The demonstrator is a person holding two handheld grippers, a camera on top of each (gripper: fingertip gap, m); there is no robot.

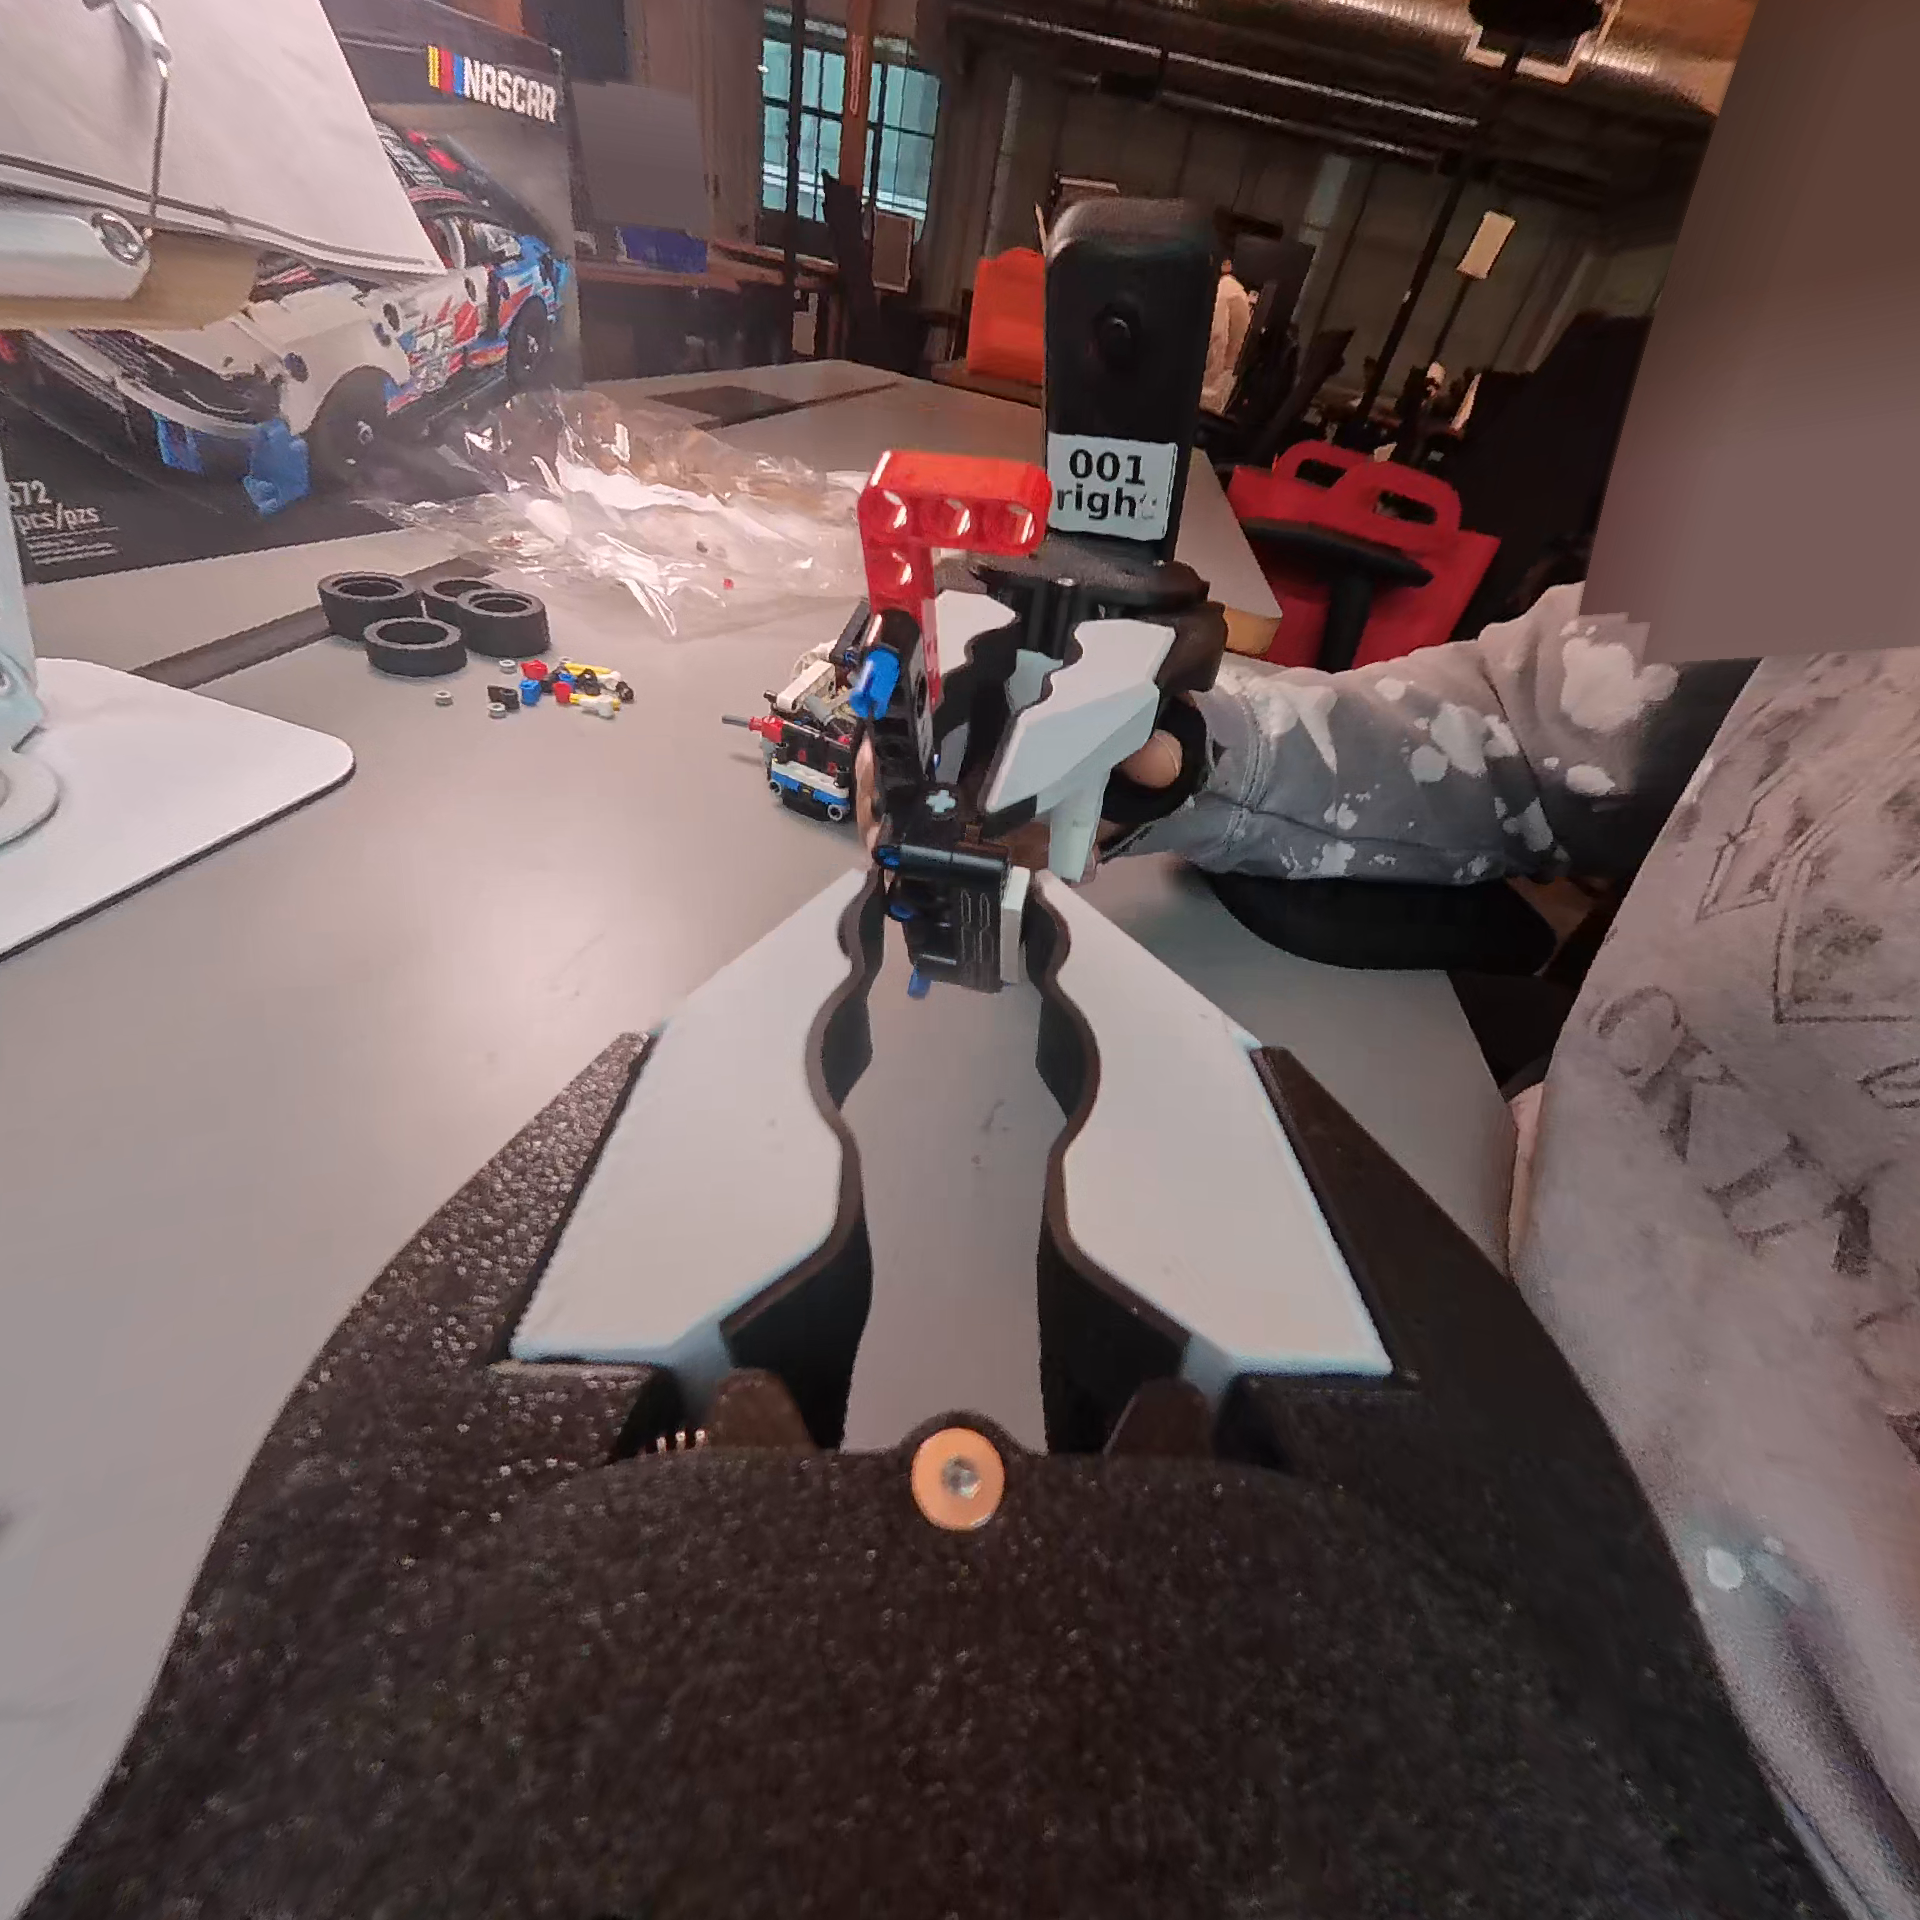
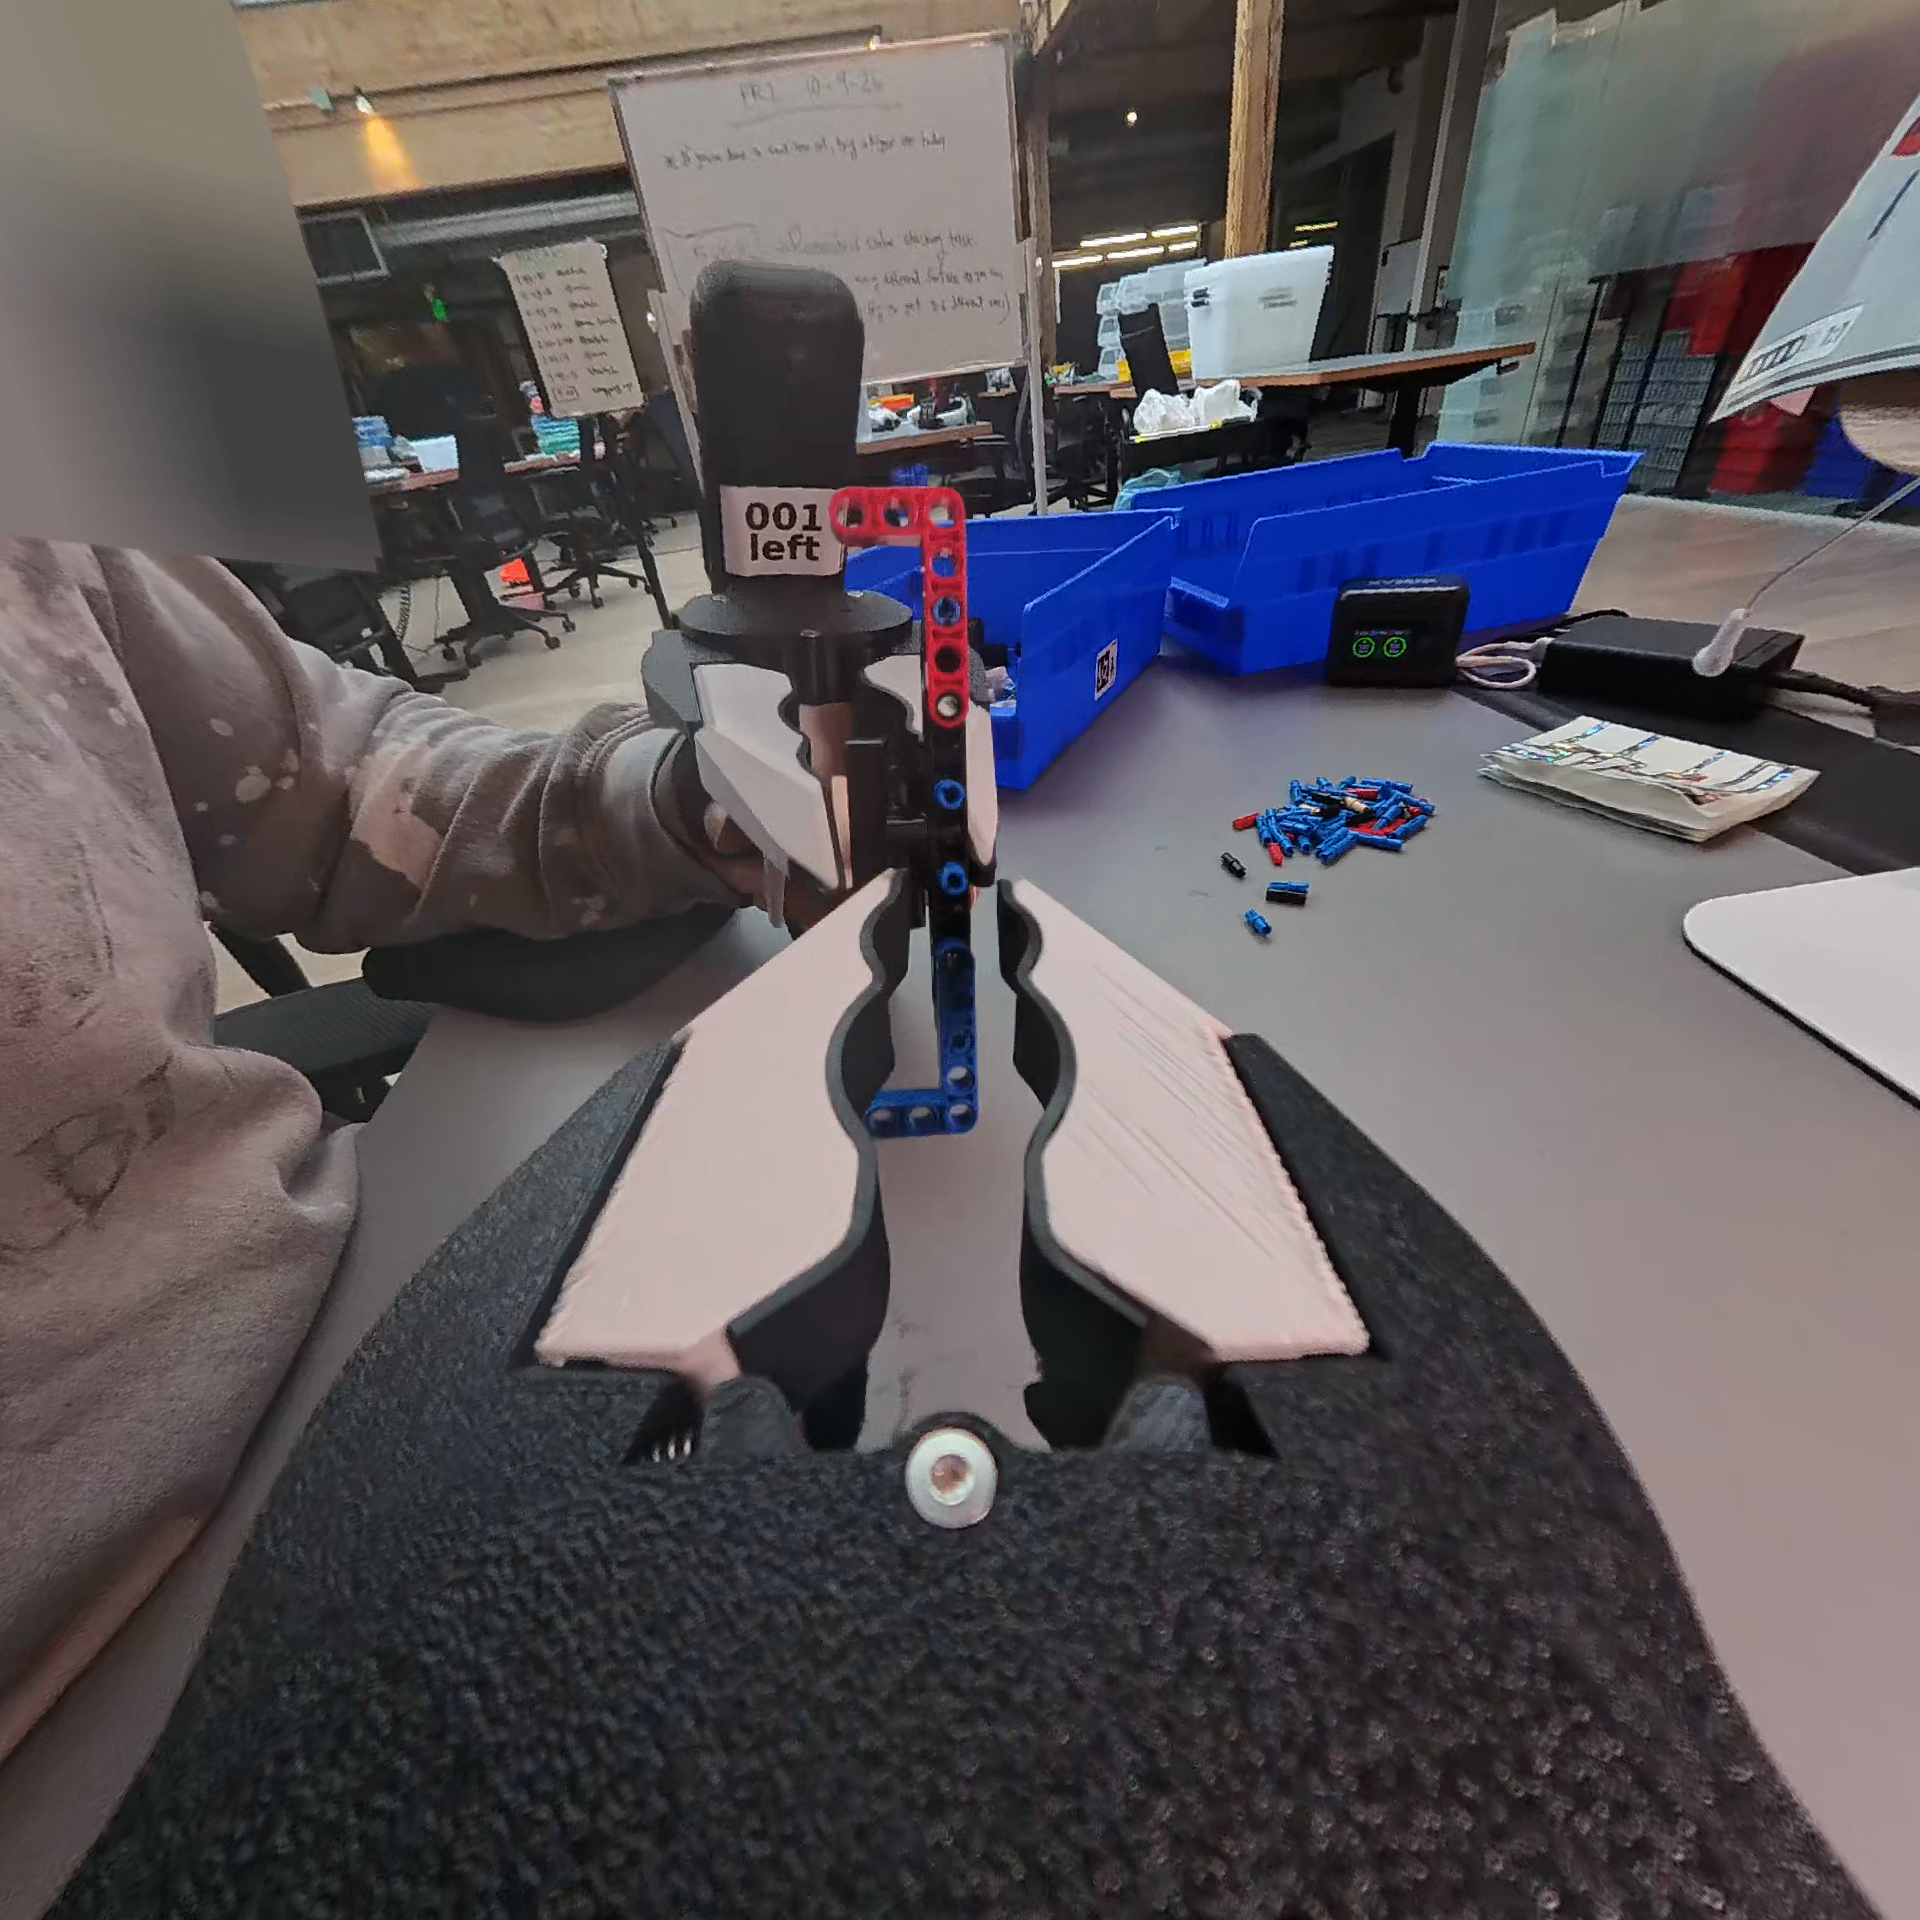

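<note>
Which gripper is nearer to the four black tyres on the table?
Left. The left gripper has the tyres ahead to its left; the right gripper is farther right.

Each wrist camera sits low behind its own fingers, looking forward across the table (image 1: pixel 468 935); the two face each other closely (both frame one brick assembly (image 2: pixel 948 810)).
</note>
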